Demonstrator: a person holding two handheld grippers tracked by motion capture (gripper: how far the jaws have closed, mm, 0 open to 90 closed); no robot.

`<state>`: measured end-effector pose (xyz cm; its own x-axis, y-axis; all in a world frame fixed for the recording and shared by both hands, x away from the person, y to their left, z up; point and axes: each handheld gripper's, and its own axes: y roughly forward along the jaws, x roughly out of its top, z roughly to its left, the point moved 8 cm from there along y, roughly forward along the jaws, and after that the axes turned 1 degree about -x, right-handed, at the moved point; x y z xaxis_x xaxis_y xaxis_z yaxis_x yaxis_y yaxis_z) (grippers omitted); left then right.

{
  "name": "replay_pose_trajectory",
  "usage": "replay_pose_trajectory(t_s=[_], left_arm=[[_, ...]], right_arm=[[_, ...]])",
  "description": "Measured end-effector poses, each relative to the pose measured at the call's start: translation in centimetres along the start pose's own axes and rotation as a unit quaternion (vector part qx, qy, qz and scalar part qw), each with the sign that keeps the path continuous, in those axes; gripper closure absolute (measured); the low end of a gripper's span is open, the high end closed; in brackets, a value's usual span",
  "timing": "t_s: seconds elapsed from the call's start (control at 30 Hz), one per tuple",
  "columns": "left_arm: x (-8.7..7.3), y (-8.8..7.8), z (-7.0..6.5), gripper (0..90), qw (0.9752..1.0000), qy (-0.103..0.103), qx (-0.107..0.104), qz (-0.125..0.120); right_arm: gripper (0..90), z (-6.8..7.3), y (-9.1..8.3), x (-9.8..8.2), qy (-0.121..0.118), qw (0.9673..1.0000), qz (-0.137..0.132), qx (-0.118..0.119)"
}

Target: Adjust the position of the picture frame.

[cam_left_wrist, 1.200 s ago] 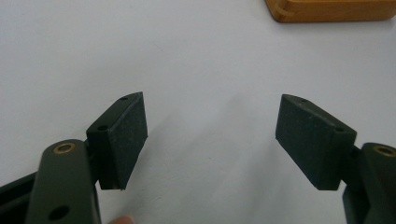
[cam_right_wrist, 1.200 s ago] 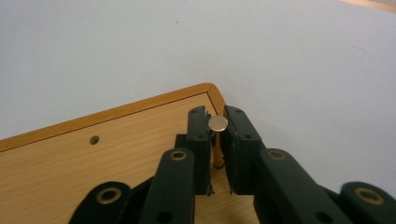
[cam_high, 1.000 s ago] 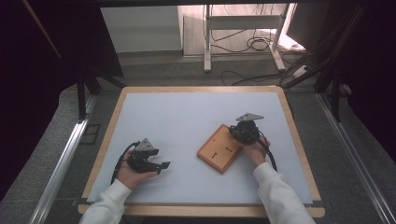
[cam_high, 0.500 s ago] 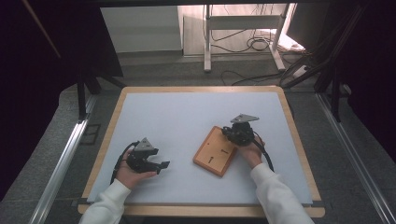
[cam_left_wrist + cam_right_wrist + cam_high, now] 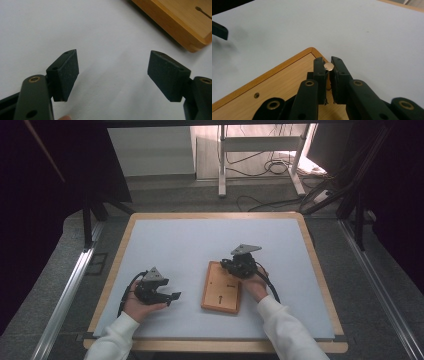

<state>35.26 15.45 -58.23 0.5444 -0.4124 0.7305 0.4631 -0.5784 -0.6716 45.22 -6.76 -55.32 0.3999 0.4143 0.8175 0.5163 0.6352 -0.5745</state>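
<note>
White tabletop [image 5: 190, 245] carries everything. Nearest, the left hand-held gripper [image 5: 112, 72] rests with jaws wide apart, gripping nothing. Just beyond, the wooden board [image 5: 221, 287] lies flat; over its far corner the right hand-held gripper [image 5: 327, 72] pinches a small metal pin [image 5: 329, 66].

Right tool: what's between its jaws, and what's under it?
The right tool is shut on a round-headed metal pin above the wooden board. The pin's lower end is hidden.
</note>
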Motion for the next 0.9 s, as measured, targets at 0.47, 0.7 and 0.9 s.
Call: replay_pose_trajectory(t_s=[0.47,0.7,0.9], left_arm=[[0.0,0.0,0.0,24.9,1.0,-0.003,0.0,-0.001],[0.0,0.0,0.0,24.9,1.0,0.0,0.001,0.0],[0.0,0.0,0.0,24.8,1.0,-0.001,0.0,0.0]], right_arm=[[83.3,2.0,1.7,-0.2,-0.02,0.9995,0.015,0.02],[62.2,1.8,1.1,0.1,-0.002,0.9996,0.004,0.026],[49.4,1.5,-2.9,-0.3,-0.009,0.9999,-0.003,0.014]])
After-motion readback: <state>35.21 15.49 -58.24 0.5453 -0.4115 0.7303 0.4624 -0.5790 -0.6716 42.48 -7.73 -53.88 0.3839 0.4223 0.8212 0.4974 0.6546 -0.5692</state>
